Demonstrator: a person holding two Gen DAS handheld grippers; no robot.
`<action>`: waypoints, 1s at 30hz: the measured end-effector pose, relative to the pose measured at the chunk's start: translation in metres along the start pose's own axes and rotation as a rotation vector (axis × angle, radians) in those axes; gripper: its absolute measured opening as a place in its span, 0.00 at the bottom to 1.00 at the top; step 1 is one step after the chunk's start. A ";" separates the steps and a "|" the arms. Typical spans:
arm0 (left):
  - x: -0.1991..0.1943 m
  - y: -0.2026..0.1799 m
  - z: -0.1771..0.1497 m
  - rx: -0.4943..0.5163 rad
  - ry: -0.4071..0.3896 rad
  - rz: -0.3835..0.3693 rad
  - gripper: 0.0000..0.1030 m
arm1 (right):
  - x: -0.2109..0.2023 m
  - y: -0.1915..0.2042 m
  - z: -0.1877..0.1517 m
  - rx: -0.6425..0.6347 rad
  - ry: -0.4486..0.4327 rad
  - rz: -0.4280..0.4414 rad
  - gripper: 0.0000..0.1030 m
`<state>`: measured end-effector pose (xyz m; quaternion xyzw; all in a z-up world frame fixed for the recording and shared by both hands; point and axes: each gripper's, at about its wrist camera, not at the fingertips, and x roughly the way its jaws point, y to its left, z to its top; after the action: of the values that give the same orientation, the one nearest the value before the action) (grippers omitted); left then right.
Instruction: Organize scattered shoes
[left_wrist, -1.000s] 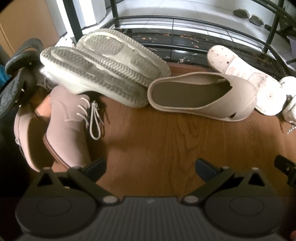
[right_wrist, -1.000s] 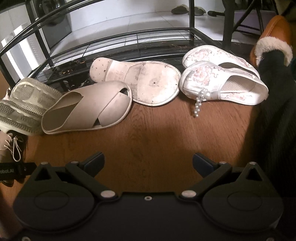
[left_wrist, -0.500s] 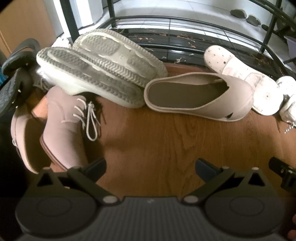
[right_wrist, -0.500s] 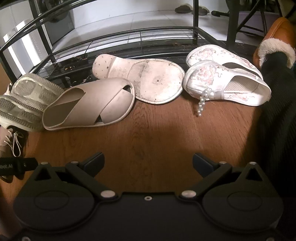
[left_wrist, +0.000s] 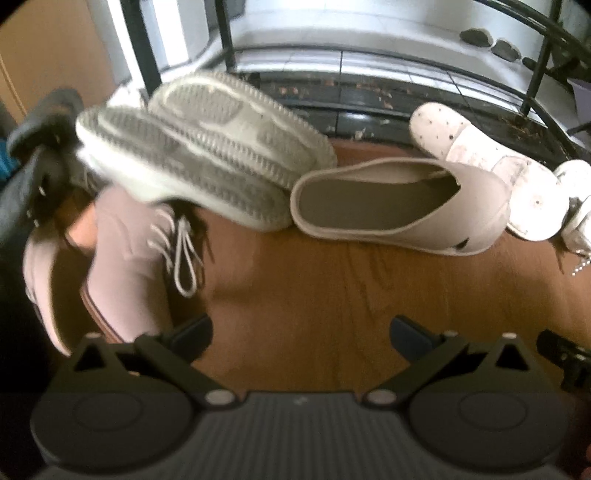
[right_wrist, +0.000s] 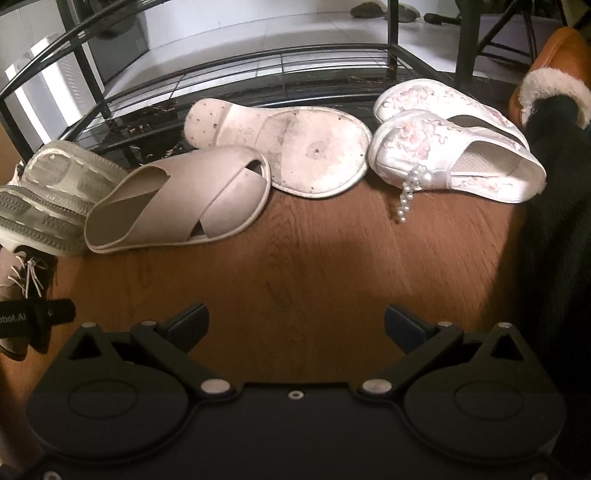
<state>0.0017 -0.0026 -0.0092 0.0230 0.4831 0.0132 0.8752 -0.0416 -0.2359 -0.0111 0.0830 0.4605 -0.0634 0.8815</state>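
Observation:
Shoes lie scattered on a wooden floor (left_wrist: 314, 288). A beige cross-strap slipper (left_wrist: 402, 206) lies upright in the middle and also shows in the right wrist view (right_wrist: 177, 199). Its mate (right_wrist: 284, 147) lies sole-up behind it. Two grey-soled sneakers (left_wrist: 199, 151) lie on their sides at left. Pink lace-up shoes (left_wrist: 125, 258) sit at near left. Two white floral slippers (right_wrist: 454, 151) with a pearl string sit at right. My left gripper (left_wrist: 301, 332) is open and empty above bare floor. My right gripper (right_wrist: 295, 325) is open and empty, short of the slippers.
A black metal shoe rack (right_wrist: 280, 70) stands right behind the shoes, its low shelf littered with debris. A black sandal (left_wrist: 33, 155) lies at far left. A brown fur-lined boot (right_wrist: 550, 70) and a dark garment (right_wrist: 554, 258) fill the right side.
Both grippers have moved slightly forward toward the shoes, the left also drifting left. The jaws stay open. No shoe has moved.

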 end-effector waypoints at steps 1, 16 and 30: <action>0.000 0.000 0.001 -0.001 -0.006 -0.006 0.99 | 0.000 -0.001 0.001 0.004 -0.004 0.000 1.00; 0.005 0.019 0.005 -0.102 -0.020 -0.050 0.99 | -0.002 -0.004 0.002 0.018 -0.023 0.011 1.00; -0.009 0.018 0.004 -0.093 -0.191 0.038 0.99 | -0.003 -0.006 0.001 0.044 -0.032 0.023 1.00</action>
<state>0.0005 0.0145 0.0017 -0.0074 0.3958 0.0497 0.9169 -0.0440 -0.2420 -0.0084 0.1065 0.4436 -0.0645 0.8875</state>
